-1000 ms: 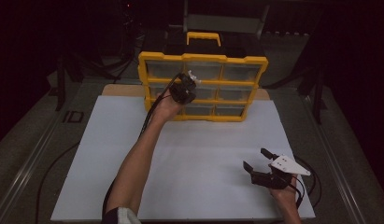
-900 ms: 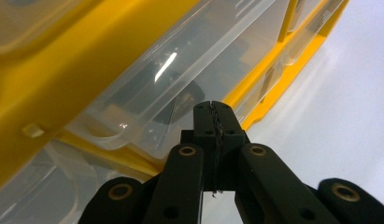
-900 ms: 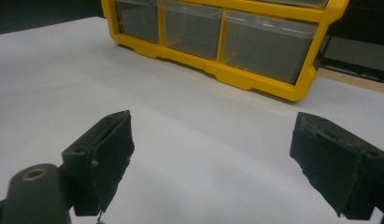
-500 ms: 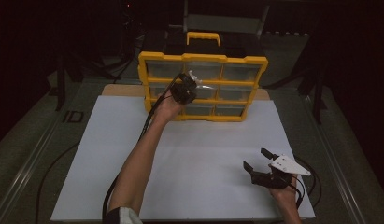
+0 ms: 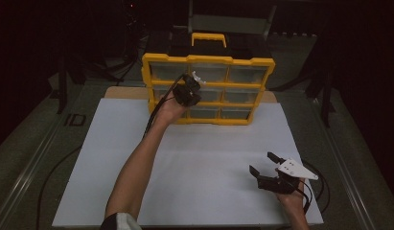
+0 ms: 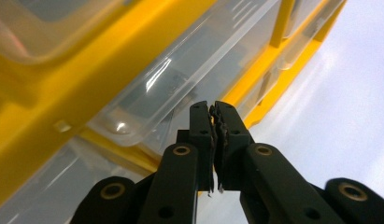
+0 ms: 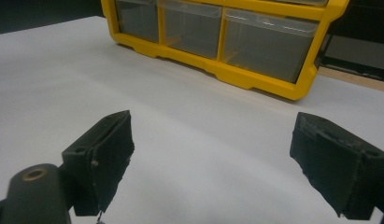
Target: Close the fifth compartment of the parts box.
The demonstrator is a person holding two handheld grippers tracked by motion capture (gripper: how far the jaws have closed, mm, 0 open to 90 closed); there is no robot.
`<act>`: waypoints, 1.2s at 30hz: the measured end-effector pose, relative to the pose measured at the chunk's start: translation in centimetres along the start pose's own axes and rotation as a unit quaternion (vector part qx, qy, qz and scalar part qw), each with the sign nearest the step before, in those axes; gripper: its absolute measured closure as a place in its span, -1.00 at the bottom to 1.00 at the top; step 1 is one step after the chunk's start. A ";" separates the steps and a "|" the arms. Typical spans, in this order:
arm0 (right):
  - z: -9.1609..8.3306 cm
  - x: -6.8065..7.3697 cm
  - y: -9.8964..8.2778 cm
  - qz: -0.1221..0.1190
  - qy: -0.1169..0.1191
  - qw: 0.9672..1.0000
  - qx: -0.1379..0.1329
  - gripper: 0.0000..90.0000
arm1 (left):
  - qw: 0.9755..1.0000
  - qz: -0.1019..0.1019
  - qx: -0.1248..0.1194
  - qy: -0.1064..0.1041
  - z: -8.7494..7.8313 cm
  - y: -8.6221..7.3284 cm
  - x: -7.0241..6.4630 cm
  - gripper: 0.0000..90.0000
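**Left gripper at the drawer cabinet on a white table, right gripper kept apart**

A yellow drawer cabinet with a yellow carrying handle on its black top is seen at the far middle of the table. It is standing upright on a white board, which covers most of the table. A strip of brown wood is visible behind the far edge of the board. 9 clear drawers are set in the front of the cabinet, in 3 rows of 3.

The left gripper is held against the front of the cabinet, at the left side of the middle row. In the left gripper view its jaws are pressed together just in front of a clear drawer, with only a thin slit left between the toothed pads; whether the drawer is touched cannot be told. Nothing is seen pinched between them. The forearm is stretched across the board from the near edge.

The right gripper is held low over the near right part of the board, well apart from the cabinet. Its jaws are spread wide and nothing is between them. The grey plate is seen on top of it.

The table is framed by grey metal rails at both sides. Black cables are lying at the left. The room around is dark, and little can be told of it.
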State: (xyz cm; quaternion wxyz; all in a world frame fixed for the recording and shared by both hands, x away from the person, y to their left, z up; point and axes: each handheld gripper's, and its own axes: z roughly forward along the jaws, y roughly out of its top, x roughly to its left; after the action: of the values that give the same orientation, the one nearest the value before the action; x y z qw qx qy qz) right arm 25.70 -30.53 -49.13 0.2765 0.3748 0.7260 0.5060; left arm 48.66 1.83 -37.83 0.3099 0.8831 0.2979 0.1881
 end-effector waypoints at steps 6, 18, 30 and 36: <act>0.1 0.0 0.0 0.000 0.001 1.000 0.000 -0.71 | 1.000 0.007 -0.004 0.001 -1.5 -0.1 0.0 0.77; 0.2 0.0 0.0 -0.002 0.001 1.000 0.000 -0.71 | 1.000 0.012 -0.016 -0.006 -3.8 -0.6 -0.5 0.41; -0.1 -0.1 0.0 -0.001 -0.001 1.000 -0.001 -0.71 | 0.999 0.026 -0.023 -0.014 -5.7 -2.7 -2.3 -0.09; -0.2 0.0 0.0 0.000 -0.003 1.000 -0.002 -0.71 | 0.999 0.034 -0.035 -0.009 -6.7 -4.2 -3.1 -0.39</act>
State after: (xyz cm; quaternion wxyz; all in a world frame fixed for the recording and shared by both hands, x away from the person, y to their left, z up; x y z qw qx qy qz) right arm 25.58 -30.67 -49.05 0.2792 0.3754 0.7244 0.5063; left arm 41.13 5.36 -36.13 0.3366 0.8830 0.2580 0.2010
